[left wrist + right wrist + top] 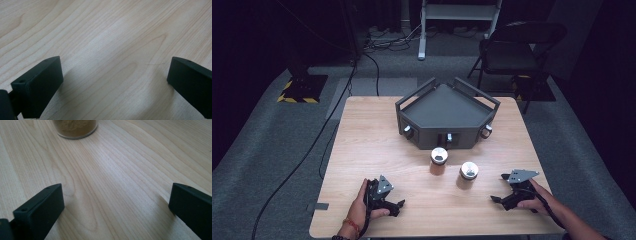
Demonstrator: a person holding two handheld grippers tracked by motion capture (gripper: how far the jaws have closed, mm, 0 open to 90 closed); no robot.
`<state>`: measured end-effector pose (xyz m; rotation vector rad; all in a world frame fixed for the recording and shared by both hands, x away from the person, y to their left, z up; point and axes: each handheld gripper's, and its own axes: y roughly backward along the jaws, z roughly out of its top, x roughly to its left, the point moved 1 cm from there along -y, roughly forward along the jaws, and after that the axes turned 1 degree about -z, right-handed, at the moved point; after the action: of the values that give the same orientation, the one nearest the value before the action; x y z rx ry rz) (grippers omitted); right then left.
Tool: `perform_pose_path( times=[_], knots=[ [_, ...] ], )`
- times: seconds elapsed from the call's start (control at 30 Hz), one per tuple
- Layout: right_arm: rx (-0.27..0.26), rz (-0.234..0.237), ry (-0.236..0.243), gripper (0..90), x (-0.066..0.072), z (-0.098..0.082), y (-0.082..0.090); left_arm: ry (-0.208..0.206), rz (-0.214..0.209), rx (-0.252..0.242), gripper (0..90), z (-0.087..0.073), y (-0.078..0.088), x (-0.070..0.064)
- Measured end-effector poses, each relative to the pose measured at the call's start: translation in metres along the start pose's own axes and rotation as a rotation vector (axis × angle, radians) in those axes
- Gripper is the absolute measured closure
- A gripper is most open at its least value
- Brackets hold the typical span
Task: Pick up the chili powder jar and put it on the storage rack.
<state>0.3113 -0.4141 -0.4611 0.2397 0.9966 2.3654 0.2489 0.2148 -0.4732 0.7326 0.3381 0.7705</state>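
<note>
1. I see the left gripper (388, 199) resting low at the near left of the wooden table (362, 145), held in the person's left hand (362, 202).
2. In the left gripper view its jaws stand wide apart, with only bare wood grain between them; it grips nothing.
3. The right gripper (504, 189) sits at the near right of the table in the person's right hand (537, 199), its jaws pointing toward the table's middle.
4. In the right gripper view those jaws are also spread wide, empty, just above the tabletop.
5. Two small spice jars with silver caps stand upright near the middle of the table, between the grippers and farther out: the left jar (438, 160) and the right jar (469, 174), near each other but apart.
6. The right gripper view shows the base of one jar (75, 128) ahead, filled with tan powder; I cannot tell which jar it is.
7. Behind the jars sits a dark angular rack (447, 115), apart from the left jar, with further silver-capped jars lying in its front face.
</note>
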Motion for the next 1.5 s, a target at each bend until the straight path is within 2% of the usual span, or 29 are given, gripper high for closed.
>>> perform_pose_path(
  times=[0.83,0.93,1.13,1.17,1.27,1.4,1.5],
  knots=[
    [0.001,-0.001,-0.002,0.0,0.000,0.000,0.000,0.012,0.018,0.000,0.2,0.000,0.001,-0.004],
    [0.001,-0.001,-0.002,0.0,0.000,0.000,0.000,0.011,0.034,0.010,0.4,0.002,0.001,-0.007],
    [0.000,-0.002,-0.003,0.0,0.000,0.000,0.000,0.013,0.038,0.022,1.1,0.007,0.000,-0.009],
    [0.000,-0.003,-0.004,0.0,0.000,0.000,0.000,-0.004,0.050,0.020,1.6,0.010,0.000,-0.012],
    [0.000,-0.004,-0.004,0.0,0.001,0.000,0.000,-0.011,0.048,0.001,1.8,0.013,0.003,-0.013],
    [0.000,-0.005,-0.005,0.0,0.001,0.000,0.000,-0.019,0.040,0.001,1.7,0.020,0.006,-0.016],
    [0.000,-0.005,-0.005,0.0,0.000,0.001,-0.001,-0.048,0.038,0.006,1.7,0.030,0.009,-0.020]
  ],
)
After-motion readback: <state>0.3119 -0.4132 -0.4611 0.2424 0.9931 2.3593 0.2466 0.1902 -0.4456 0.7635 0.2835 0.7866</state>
